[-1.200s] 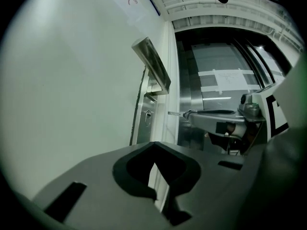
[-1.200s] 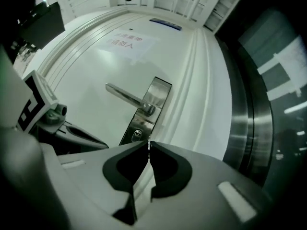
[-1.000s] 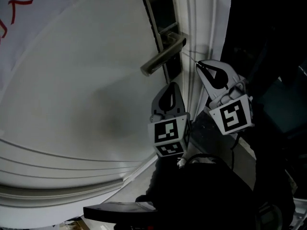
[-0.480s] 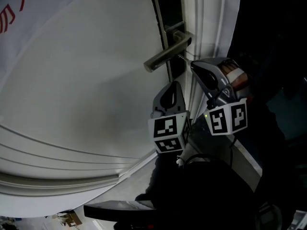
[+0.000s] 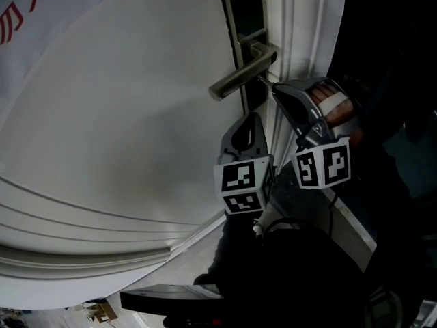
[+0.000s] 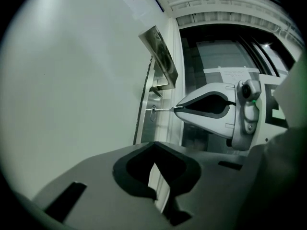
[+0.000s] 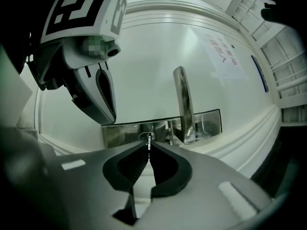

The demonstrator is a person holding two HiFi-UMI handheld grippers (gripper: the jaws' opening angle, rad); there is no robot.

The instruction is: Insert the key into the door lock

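The right gripper (image 7: 148, 146) is clamped on the key (image 7: 149, 140), whose tip sits at the keyhole (image 7: 146, 136) in the lock plate (image 7: 206, 121). I judge it needs a straight, level push with the blade lined up to the slot. The handle (image 7: 184, 104) stands just beside, and the left gripper (image 6: 153, 145), its 2 jaws closed on nothing, hovers near the door (image 5: 123, 115); neither seems to block the way.

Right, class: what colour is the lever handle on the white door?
Silver: it is a brushed metal lever handle, and the head view shows it best.
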